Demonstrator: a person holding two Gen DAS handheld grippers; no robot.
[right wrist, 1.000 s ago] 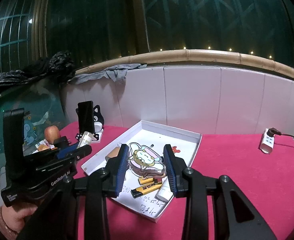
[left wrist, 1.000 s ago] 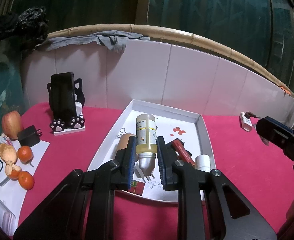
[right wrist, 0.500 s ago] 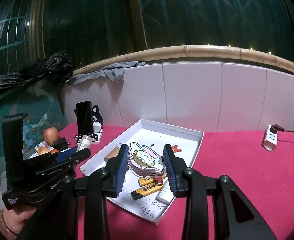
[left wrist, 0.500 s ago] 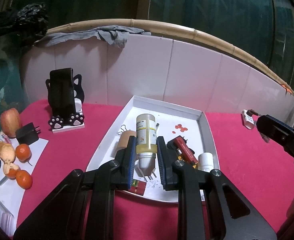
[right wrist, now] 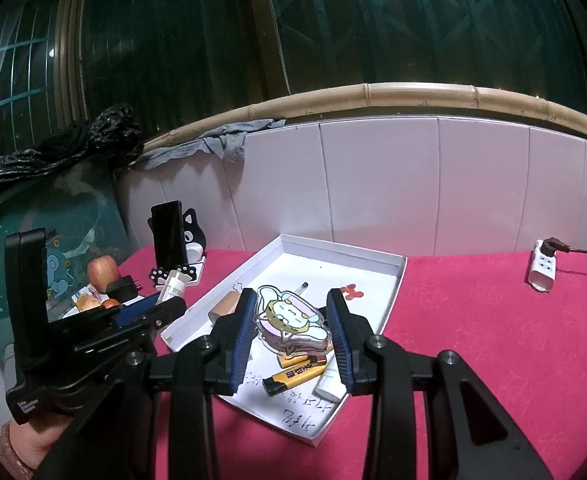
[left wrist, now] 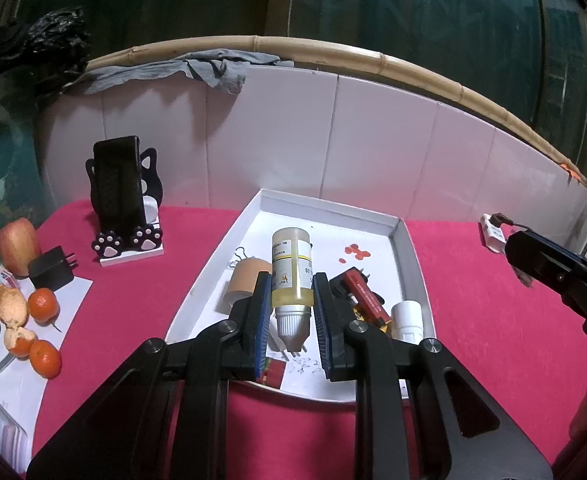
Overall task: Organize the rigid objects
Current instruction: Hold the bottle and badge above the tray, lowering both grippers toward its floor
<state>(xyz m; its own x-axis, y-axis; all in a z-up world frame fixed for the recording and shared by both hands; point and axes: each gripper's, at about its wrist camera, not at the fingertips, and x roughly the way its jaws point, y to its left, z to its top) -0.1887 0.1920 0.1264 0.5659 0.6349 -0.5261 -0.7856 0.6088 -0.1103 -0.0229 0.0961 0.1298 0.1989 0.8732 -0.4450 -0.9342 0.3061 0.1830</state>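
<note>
- The left tongs (left wrist: pixel 292 312) clamp a small bottle (left wrist: pixel 291 270) of yellow liquid, nozzle toward the camera, held above the white tray (left wrist: pixel 409 256).
- The right tongs (right wrist: pixel 291 330) grip a flat cartoon charm (right wrist: pixel 289 318) between their blue pads, also over the tray.
- The tray lies mid-desk on the pink cloth (right wrist: pixel 473 340), near the tiled back edge.
- In the tray: a tan roll (left wrist: pixel 247 282), a red item (left wrist: pixel 363 290), a white cap (left wrist: pixel 406 318), yellow lighters (right wrist: pixel 293 376).
- At the desk's left edge: a cat phone stand (left wrist: pixel 127 200), an apple (left wrist: pixel 17 246), tangerines (left wrist: pixel 43 304).
</note>
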